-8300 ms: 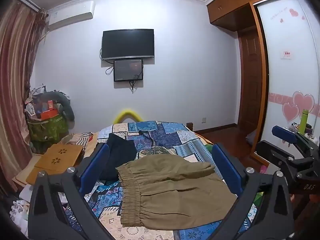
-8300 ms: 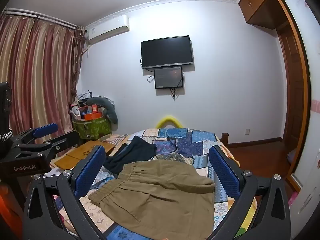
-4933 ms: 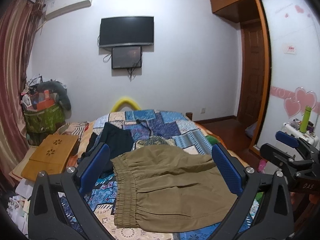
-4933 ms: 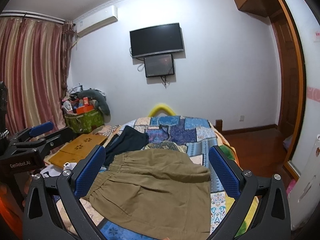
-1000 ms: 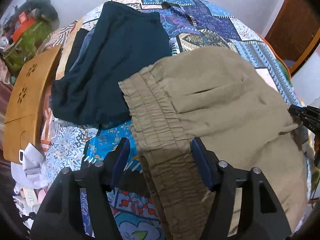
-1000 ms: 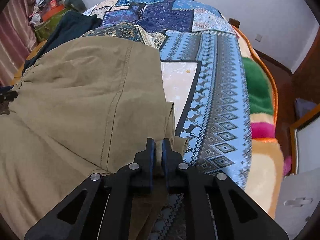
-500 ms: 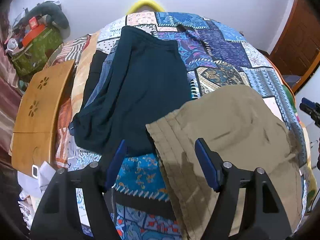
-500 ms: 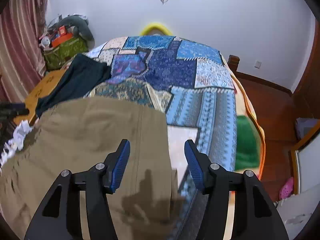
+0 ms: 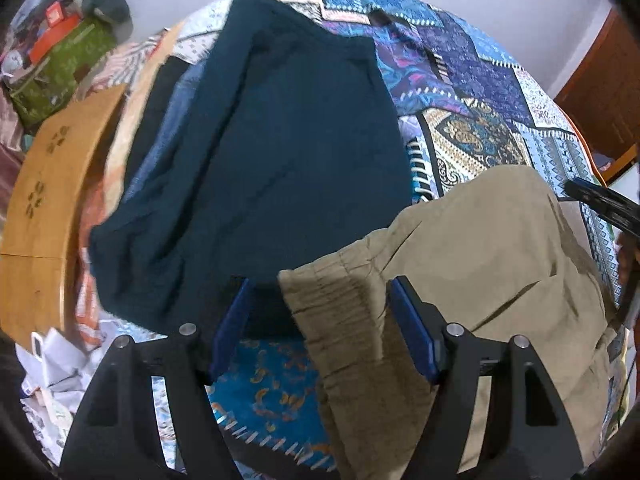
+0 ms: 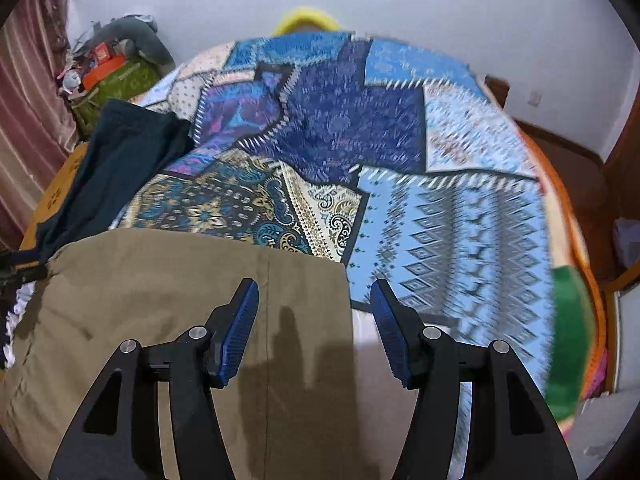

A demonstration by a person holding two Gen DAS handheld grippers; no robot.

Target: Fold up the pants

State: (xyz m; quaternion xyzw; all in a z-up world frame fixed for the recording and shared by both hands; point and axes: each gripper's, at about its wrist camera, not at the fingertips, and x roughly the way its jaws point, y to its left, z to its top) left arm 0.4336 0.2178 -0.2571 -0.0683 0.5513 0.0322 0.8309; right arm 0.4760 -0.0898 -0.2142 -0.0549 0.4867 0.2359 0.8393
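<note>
Released since a second ago: right gripper (image 10: 314, 306), then pinched on the hem corner, now with fingers spread wide and holding nothing; left gripper (image 9: 320, 312) likewise parted, straddling the elastic waistband without gripping. Both raised clear of the cloth.

Khaki pants (image 9: 492, 264) lying on the patchwork bedspread (image 10: 400, 140), filling the left view from 3 to 6 o'clock and the right view from 6 to 9 o'clock, far edge straight across.

Probably between folds. For the next one: take waistband corner and hem corner together at matching height, pinch through all layers, lift just enough to clear the bed, carry over evenly, lay edge on edge, then smooth the crease before letting go.

Edges and room: dark teal garment (image 9: 272, 152) just beside the waistband at 11 o'clock in the left view, perhaps touching, so no dragging that way. Wooden board (image 9: 44, 184) and loose papers (image 9: 56, 364) off the bed at 8 to 9 o'clock. Open bedspread ahead at 12 to 2 o'clock in the right view; bed edge and floor at 3 o'clock, with little slack there.
</note>
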